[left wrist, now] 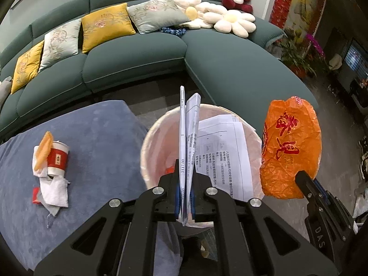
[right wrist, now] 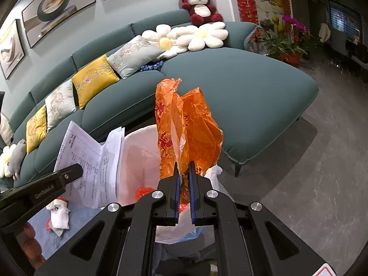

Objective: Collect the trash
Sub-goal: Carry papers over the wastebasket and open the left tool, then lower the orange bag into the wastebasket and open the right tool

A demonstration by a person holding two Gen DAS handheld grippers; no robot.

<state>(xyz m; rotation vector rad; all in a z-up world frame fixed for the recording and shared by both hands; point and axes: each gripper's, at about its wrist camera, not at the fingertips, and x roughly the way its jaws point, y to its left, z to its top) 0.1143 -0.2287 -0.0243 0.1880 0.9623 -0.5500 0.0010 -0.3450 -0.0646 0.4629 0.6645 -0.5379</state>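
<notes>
The folded papers [left wrist: 189, 138] stand edge-on right in the middle of the left wrist view, so they block a strip of the trash bin [left wrist: 147, 151] behind them, and the bin's near rim is lost behind the left tool [left wrist: 185, 184]. The print on the sheets is too small to read. Near the table's [left wrist: 103, 124] left edge, the red cup [left wrist: 57, 158] is half buried under tissues [left wrist: 54, 188], and a red scrap [left wrist: 35, 195] pokes out, too covered to identify. The right wrist view's orange bag [right wrist: 188, 128] covers part of the bin.
</notes>
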